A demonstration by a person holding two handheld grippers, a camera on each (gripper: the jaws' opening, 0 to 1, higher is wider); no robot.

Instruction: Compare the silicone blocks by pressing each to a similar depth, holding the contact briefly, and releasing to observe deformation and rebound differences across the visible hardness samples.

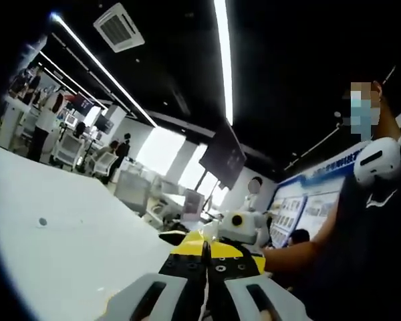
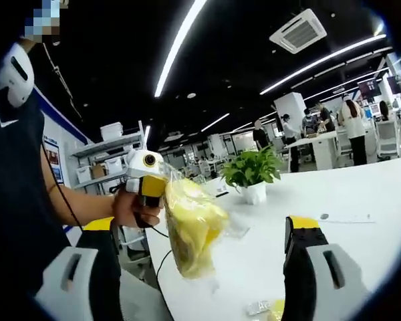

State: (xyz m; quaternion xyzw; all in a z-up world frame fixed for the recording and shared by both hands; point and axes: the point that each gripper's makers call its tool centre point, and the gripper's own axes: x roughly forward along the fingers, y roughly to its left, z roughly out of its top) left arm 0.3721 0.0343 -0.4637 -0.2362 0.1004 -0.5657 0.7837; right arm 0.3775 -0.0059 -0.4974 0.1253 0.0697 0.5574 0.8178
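Holding 1 soft yellow block in a thin bag (image 2: pixel 190 224) with left gripper (image 2: pixel 162 200) shut on it, right gripper (image 2: pixel 204 267) wide apart; squashy, light, best pinched mid-bag.

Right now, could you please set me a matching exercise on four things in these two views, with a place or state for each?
Things:
1. yellow bag
2. potted plant
3. right gripper
4. screen

Places or states:
A. stands on the white table
B. jaws wide apart
C. hangs from the left gripper
D. dark, up near the ceiling

Pairs: 1-C, 2-A, 3-B, 4-D
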